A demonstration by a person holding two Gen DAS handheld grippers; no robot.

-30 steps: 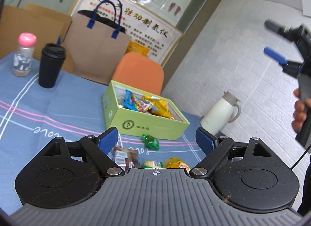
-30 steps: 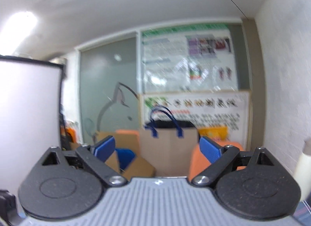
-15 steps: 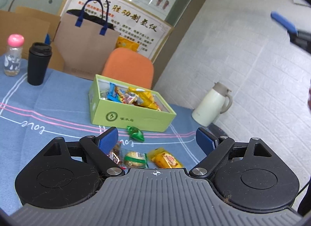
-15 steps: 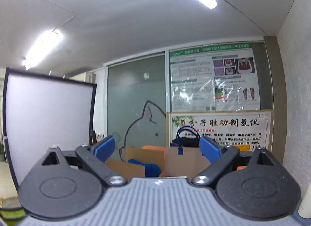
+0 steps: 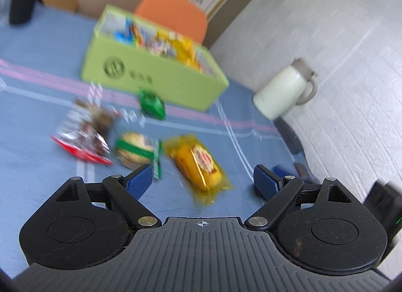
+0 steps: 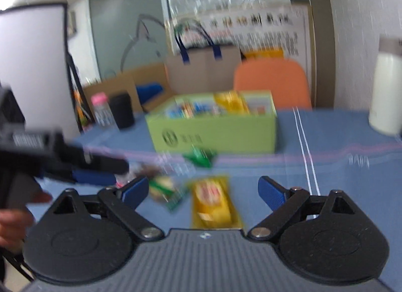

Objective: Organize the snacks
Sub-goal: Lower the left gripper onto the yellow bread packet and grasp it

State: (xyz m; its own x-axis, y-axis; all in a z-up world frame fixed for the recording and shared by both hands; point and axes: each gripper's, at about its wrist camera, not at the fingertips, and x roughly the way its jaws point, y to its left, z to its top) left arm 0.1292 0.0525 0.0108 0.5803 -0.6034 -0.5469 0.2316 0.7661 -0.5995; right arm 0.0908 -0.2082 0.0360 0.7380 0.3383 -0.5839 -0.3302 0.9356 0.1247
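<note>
A yellow snack packet lies on the blue tablecloth just ahead of the left gripper and right gripper, both wide open and empty. Beside it lie a green-banded bun and a red packet (blurred). The green box stands beyond, nothing between.

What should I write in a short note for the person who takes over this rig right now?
Left claw: open, empty. Right claw: open, empty.
The open light green cardboard box on the blue tablecloth already holds several snacks.
Four lie loose in front of it: small green candy packet, clear red-edged wrapper of dark snacks, round green-banded bun, yellow wrapped cake, which sits between both claws' fingers.
Left to do: move all four into the box.
</note>
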